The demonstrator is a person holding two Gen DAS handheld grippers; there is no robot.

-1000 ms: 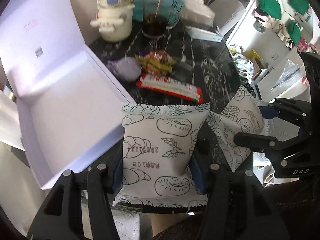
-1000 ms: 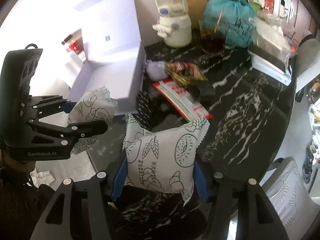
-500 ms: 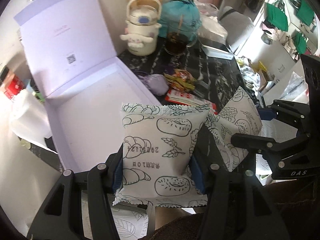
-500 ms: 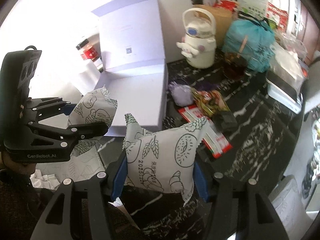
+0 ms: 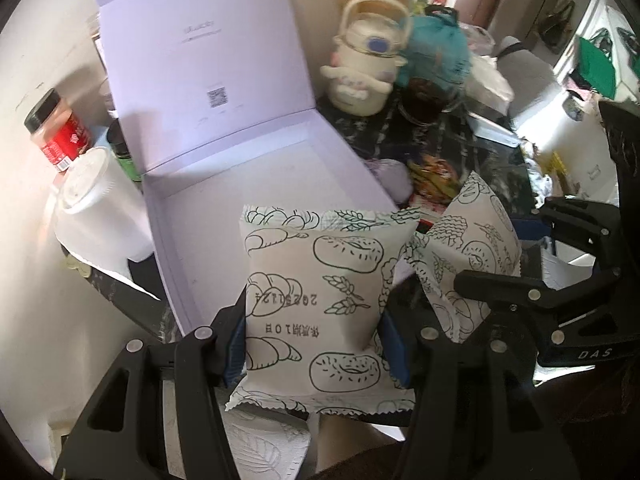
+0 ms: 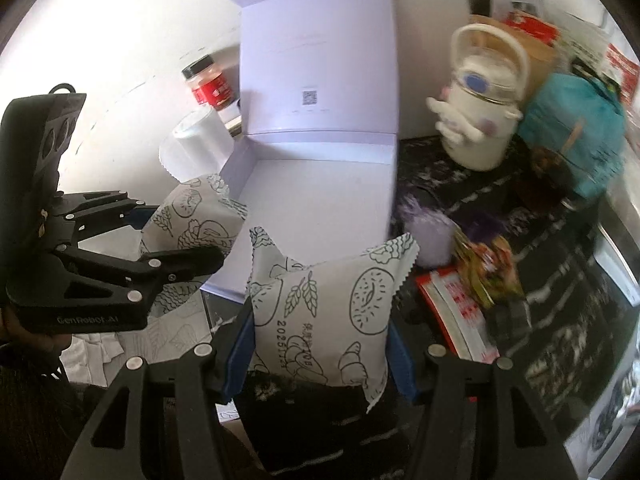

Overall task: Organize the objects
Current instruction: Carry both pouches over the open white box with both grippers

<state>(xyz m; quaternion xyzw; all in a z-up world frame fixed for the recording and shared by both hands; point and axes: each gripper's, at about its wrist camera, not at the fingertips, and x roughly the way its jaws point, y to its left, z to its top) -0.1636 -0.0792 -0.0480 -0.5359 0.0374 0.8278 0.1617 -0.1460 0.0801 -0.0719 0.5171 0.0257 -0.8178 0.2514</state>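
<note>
My left gripper (image 5: 314, 344) is shut on a white bread packet (image 5: 316, 300) printed with pastry drawings, held in the air at the near edge of an open lavender box (image 5: 256, 184). My right gripper (image 6: 320, 356) is shut on a second, like packet (image 6: 324, 312), also near the box (image 6: 320, 192). Each gripper shows in the other's view: the right one (image 5: 516, 248) with its packet (image 5: 472, 240) to the right, the left one (image 6: 180, 232) with its packet (image 6: 192, 216) to the left. The box lid stands upright and the box tray holds nothing.
On the black marble table (image 6: 560, 320) lie a red flat packet (image 6: 452, 308), a colourful snack bag (image 6: 484, 268) and a purple pouch (image 6: 428, 228). Behind stand a cream character pot (image 5: 364, 76), a dark drink glass (image 5: 424, 100), a teal bag (image 5: 436, 40). A red jar (image 5: 56, 132) and white roll (image 5: 96, 208) are left of the box.
Both grippers have swung left and pulled back with their packets, so the open box now sits ahead of them and its whole lid shows. Both grips are unchanged.
</note>
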